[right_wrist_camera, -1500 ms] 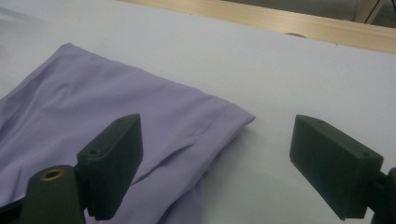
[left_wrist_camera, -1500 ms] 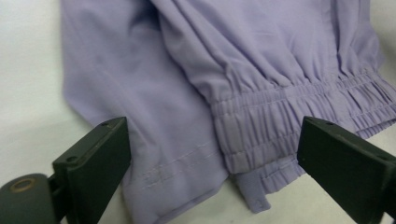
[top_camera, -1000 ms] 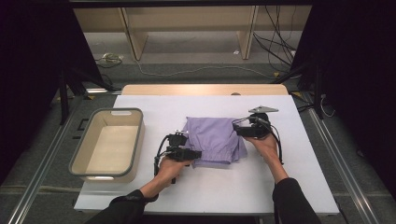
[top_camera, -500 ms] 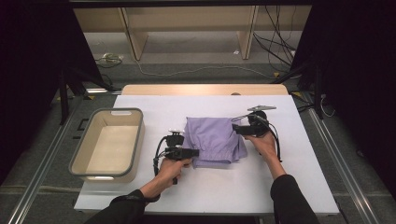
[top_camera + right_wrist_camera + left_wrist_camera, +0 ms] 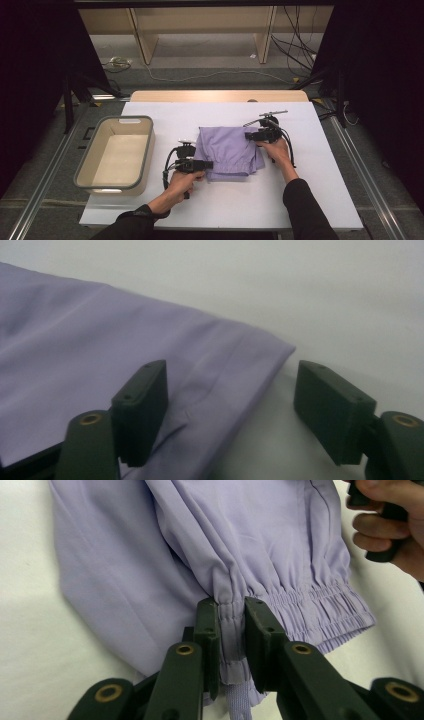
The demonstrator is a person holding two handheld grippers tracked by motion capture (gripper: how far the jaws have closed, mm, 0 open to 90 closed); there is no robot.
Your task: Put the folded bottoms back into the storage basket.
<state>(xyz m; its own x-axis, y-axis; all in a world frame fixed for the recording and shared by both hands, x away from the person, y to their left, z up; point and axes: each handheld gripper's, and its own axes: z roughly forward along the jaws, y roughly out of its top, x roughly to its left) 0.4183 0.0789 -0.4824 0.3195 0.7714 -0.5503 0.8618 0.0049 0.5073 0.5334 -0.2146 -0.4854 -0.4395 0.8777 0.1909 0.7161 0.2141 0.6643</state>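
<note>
Folded lilac garment lies mid-counter, right of the grey bin and well apart from it; it looks like thin woven cloth, so I judge it light, limp and a little slick; it should sag and unfold if lifted from one point only, and it is not fragile.

Best holds, as I judge: the gathered elastic hem, where layers bunch thick and give the pads something to bite; and the opposite folded corner, where several layers can be pinched at once.

Left gripper is clamped on the hem beside the drawstring; cloth fills the gap between the pads. Right gripper stands part-open astride the corner; one pad rests over the cloth, the other over bare counter; pads not pressing; its jaws have just been closing.

Against the earlier high view: the left gripper, then wider at the near left edge, is now shut on the hem, hand in the same place; the right gripper has come lower and inward to the far right corner; garment outline unchanged; bin unmoved.
</note>
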